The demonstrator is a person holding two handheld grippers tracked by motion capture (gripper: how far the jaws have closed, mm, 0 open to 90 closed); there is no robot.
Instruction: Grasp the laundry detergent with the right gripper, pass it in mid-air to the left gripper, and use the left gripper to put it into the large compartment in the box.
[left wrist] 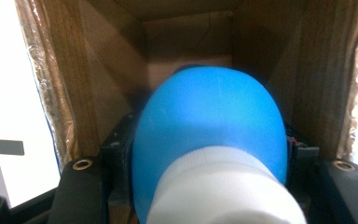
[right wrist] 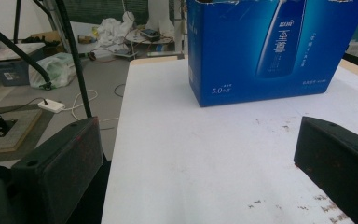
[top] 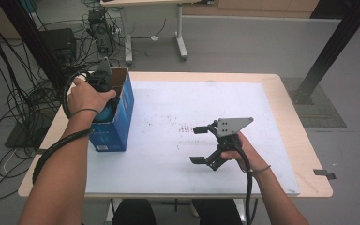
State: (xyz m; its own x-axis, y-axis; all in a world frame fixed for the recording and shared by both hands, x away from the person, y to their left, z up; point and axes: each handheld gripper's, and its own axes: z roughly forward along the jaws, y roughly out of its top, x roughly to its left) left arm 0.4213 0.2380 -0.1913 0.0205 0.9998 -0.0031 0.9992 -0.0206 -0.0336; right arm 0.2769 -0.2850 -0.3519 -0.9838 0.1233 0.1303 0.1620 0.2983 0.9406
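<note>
A table (top: 290, 117) takes up the middle of the high view, with a mat (top: 178, 122) lying on it. A box (top: 117, 117) stands on the mat's left edge, at the left centre of the frame. The left gripper (top: 101, 86) reaches down into the box's open top, and a bottle (left wrist: 209, 126) sits between its jaws inside the box walls. The right gripper (top: 204, 143) rests on the mat at the lower centre, well apart from the box. In the right gripper view, the box stands at the upper right, beyond the two jaws.
</note>
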